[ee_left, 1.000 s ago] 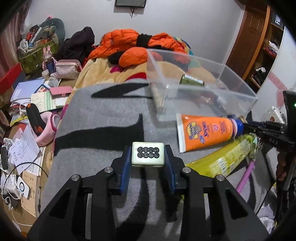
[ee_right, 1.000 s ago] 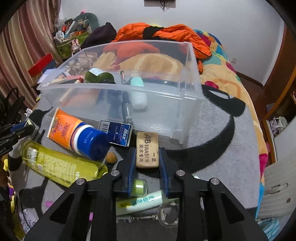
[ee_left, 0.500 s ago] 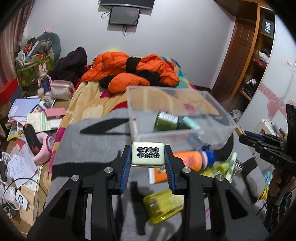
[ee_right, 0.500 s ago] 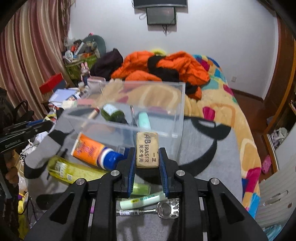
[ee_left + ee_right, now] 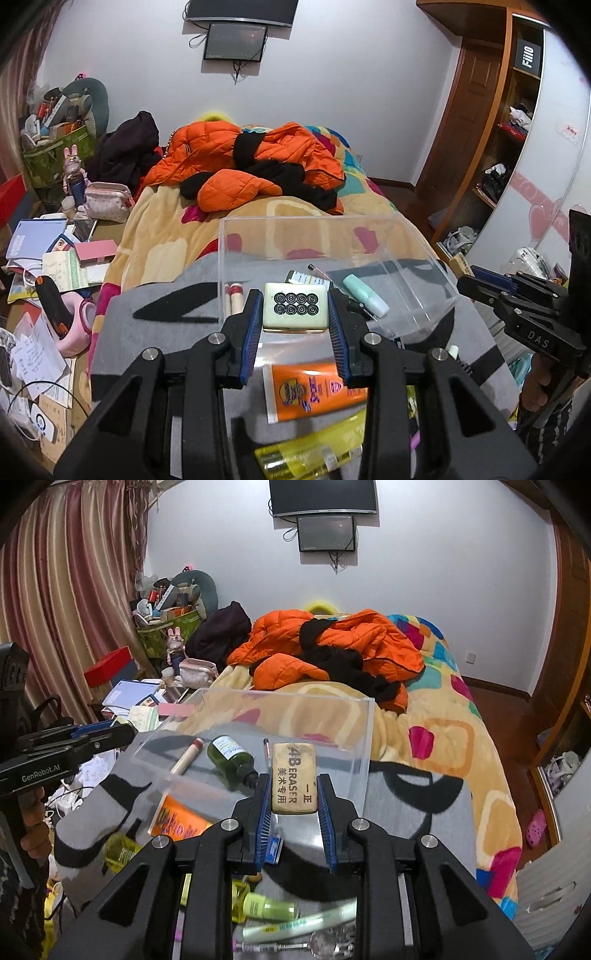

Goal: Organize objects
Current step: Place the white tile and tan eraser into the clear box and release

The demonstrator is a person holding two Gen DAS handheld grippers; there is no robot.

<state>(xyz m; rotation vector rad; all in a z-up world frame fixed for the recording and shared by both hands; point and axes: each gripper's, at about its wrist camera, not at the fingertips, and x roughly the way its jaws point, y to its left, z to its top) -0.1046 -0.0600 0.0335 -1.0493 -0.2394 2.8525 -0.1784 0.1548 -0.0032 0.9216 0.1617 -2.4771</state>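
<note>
Fingers of my left gripper (image 5: 295, 326) pinch a mahjong tile (image 5: 295, 305) by its short ends, patterned face up, so it should drop flat. My right gripper (image 5: 293, 812) clamps a tan eraser (image 5: 294, 777) along its long sides, label up, for the same reason. Both loads hang in the air above the near edge of the clear plastic bin (image 5: 417, 291), which I take as the place everything is meant to end up.

Under the grippers, unsorted things lie on the grey blanket (image 5: 155, 314): an orange tube (image 5: 314, 391), a yellow bottle (image 5: 306, 452), a green tube (image 5: 299, 925). I judge they are next in line.

Just past my loads, the bin holds a green bottle (image 5: 229, 757), a mint tube (image 5: 364, 295) and a wooden stick (image 5: 186, 757), lying loose on its floor.

Farther back, an orange jacket (image 5: 255, 166) is heaped on the bed.
</note>
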